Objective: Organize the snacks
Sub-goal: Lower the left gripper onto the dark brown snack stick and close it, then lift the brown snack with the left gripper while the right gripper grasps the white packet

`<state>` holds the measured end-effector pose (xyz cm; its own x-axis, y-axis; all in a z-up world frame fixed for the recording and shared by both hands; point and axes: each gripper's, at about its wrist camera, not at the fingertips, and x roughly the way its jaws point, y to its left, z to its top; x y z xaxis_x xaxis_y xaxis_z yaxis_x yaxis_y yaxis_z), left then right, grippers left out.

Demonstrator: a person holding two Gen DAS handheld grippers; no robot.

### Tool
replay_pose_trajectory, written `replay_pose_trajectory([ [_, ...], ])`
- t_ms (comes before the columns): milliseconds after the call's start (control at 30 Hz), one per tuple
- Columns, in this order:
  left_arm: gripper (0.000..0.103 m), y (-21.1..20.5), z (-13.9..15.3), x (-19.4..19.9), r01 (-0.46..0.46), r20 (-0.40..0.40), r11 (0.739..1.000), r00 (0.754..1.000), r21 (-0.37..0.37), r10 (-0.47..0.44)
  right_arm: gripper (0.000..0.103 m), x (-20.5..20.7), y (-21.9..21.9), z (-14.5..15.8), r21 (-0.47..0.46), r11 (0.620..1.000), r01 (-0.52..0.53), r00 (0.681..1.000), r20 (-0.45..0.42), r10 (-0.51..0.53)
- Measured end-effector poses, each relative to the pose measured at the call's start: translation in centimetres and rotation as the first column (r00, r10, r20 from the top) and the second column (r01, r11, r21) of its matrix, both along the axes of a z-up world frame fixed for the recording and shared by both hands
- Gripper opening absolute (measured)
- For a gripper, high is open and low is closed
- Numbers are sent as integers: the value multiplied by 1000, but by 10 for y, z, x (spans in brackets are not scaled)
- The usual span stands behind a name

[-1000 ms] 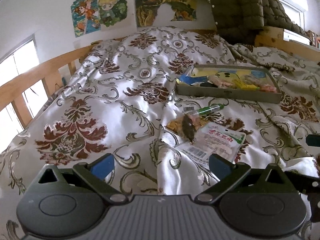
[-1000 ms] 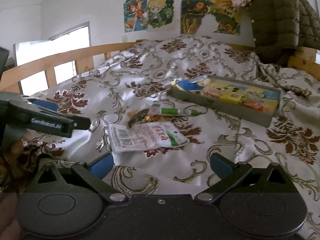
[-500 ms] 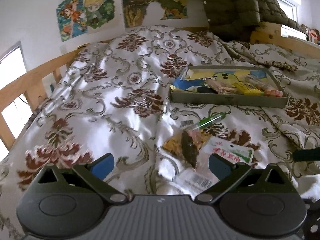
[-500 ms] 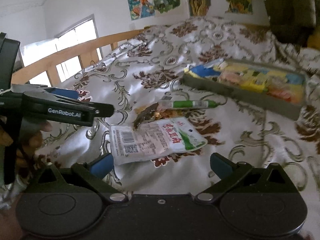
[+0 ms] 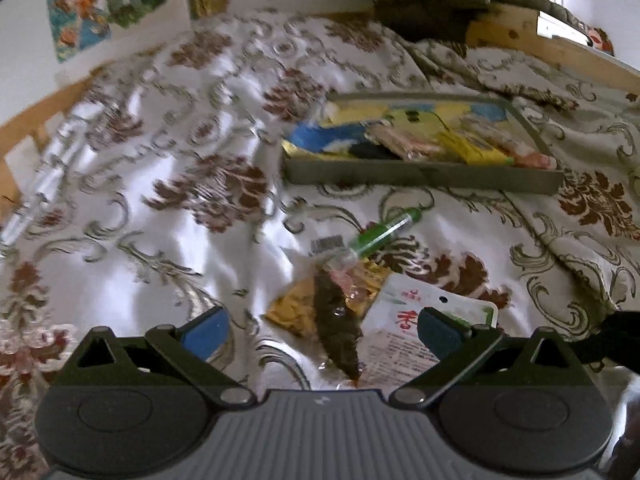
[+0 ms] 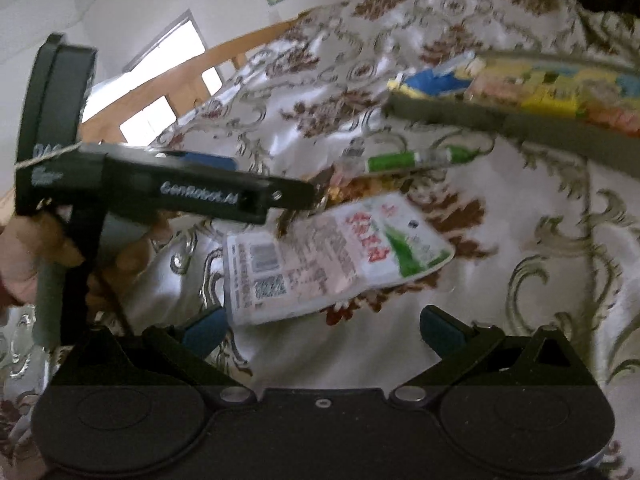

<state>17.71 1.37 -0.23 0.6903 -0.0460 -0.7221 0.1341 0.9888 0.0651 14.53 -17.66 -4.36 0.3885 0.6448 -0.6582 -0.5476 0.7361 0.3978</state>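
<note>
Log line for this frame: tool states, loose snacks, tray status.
left tool: open, over dark brown snack pack | right tool: open, empty | white-green flat pouch, green tube: loose on bedspread | grey tray: holds snacks

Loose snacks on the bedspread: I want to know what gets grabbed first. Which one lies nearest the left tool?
The dark brown snack packet, lying between the open left tool's fingers. The white pouch sits rightward; the green tube lies farther, toward the tray.

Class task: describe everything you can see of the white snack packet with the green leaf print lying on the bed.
The white snack packet is a flat, glossy plastic pouch with red characters, a green leaf print, small text and square codes. It lies face up on the patterned bedspread, outside the tray. One edge meets the dark and yellow snack packs. Neither claw touches it.
</note>
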Motion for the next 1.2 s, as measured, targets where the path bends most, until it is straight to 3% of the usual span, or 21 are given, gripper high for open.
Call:
replay_pose_trajectory([
  [100, 101, 4, -4, 8, 8, -12, 999, 1000, -43, -8, 102, 8, 5, -5, 34, 999, -14, 999, -51, 16],
  [300, 80, 9, -6, 18, 41, -58, 995, 997, -90, -46, 99, 20, 6, -9, 126, 992, 19, 996, -85, -9],
  [467, 58, 6, -13, 27, 49, -129, 994, 990, -94, -61, 81, 26, 5, -11, 176, 983, 55, 995, -87, -40],
  [600, 55, 9, -16, 34, 25, -150, 996, 988, -85, -38, 63, 28, 2, -10, 208, 975, 81, 995, -77, -66],
  [733, 54, 19, -14, 42, -13, -180, 989, 984, -146, -14, 58, 37, -1, -12, 262, 960, 104, 992, -96, -81],
  [900, 53, 34, -16, 55, -71, -237, 970, 972, -231, 15, 59, 52, 5, -21, 264, 955, 136, 985, -143, -100],
  [1067, 54, 35, -19, 63, -76, -265, 969, 964, -236, 11, 81, 66, 13, -30, 283, 949, 139, 982, -163, -95],
  [1167, 55, 31, -20, 68, -78, -270, 971, 963, -226, 15, 80, 72, 12, -34, 303, 941, 152, 979, -176, -102],
  [1200, 55, 30, -20, 69, -77, -270, 972, 963, -221, 15, 73, 73, 10, -34, 301, 939, 167, 977, -180, -116],
])
